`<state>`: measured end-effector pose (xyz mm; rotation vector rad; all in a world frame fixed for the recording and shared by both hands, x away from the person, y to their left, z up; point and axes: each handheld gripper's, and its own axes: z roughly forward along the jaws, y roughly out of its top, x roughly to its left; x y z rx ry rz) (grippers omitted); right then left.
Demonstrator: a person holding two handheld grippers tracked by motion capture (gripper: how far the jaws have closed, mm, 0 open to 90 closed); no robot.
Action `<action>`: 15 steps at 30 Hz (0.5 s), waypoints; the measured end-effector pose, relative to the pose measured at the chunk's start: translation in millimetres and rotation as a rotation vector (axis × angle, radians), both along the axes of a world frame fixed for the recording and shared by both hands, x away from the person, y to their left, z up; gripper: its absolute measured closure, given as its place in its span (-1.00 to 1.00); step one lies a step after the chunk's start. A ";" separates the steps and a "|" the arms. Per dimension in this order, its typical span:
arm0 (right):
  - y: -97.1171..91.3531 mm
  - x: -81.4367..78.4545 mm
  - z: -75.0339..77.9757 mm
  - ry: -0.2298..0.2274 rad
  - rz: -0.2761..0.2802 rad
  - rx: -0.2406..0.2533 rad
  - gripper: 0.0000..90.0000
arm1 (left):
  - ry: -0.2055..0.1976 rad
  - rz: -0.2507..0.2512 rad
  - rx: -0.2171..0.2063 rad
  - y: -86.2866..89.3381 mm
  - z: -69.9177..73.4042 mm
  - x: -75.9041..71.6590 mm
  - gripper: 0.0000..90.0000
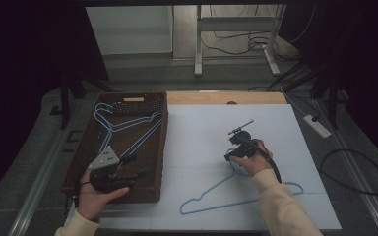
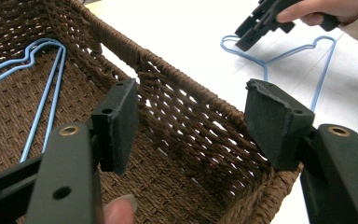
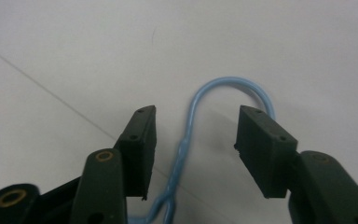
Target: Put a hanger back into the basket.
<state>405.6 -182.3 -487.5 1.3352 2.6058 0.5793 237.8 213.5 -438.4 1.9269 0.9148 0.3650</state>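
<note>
A pale blue-white bench carries everything, its board crossed by faint seams. On its left side sits a brown woven basket, long and rectangular, with a slot handle in its far wall. Two blue wire hangers in the basket lie flat on its floor toward the far end, their hooks near the far left corner; the left gripper view shows them as thin blue lines on the weave.

On the open bench, right of the basket and toward the near edge, lies a single blue wire hanger. It rests flat, its hook pointing away from the person and its long bar running along the near side.

The left gripper is held over the near end of the basket, and its jaws stand wide apart with nothing between them; in its own view the basket's right-hand wall and rim pass between and beyond the two pads.

The right gripper is poised over the hook of the loose hanger. Its jaws are apart, and in the right gripper view the hook curves on the bench between them, just beyond their tips, neither pad pressing on the wire.
</note>
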 end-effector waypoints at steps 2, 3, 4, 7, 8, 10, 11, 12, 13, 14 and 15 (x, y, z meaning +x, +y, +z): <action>5.6 5.1 -4.4 0.016 -0.006 -0.032 0.14 | 0.000 0.000 0.001 0.1 0.1 -0.1 -0.18; 8.0 7.3 -6.0 0.020 -0.006 -0.047 0.17 | -0.001 -0.001 0.001 0.1 0.3 -0.1 -0.18; 11.1 9.4 -7.6 0.028 -0.009 -0.057 0.20 | -0.001 -0.001 0.000 0.0 0.3 -0.1 -0.18; 19.8 11.3 -9.9 0.033 -0.018 -0.104 0.30 | 0.000 -0.001 0.000 0.0 -0.1 0.0 -0.19; 19.8 11.3 -9.9 0.033 -0.018 -0.104 0.30 | 0.000 0.000 -0.001 0.1 -0.3 0.1 -0.19; 22.8 10.9 -9.2 0.042 -0.026 -0.115 0.44 | 0.000 0.000 -0.002 0.3 -0.4 0.2 -0.19; 24.0 10.7 -9.0 0.047 -0.031 -0.121 0.50 | 0.000 0.000 -0.002 0.2 -0.3 0.2 -0.19; 25.4 10.6 -8.9 0.053 -0.039 -0.125 0.57 | 0.000 -0.001 -0.001 0.2 -0.2 0.1 -0.19; 28.3 10.7 -8.2 0.071 -0.054 -0.137 0.70 | -0.001 -0.001 0.001 -0.1 -0.1 -0.3 -0.19; 28.3 10.7 -8.2 0.071 -0.054 -0.137 0.70 | -0.001 -0.001 0.001 -0.1 -0.1 -0.3 -0.19; 29.5 10.9 -7.8 0.080 -0.063 -0.143 0.76 | -0.003 -0.001 0.000 -0.2 0.1 -0.6 -0.19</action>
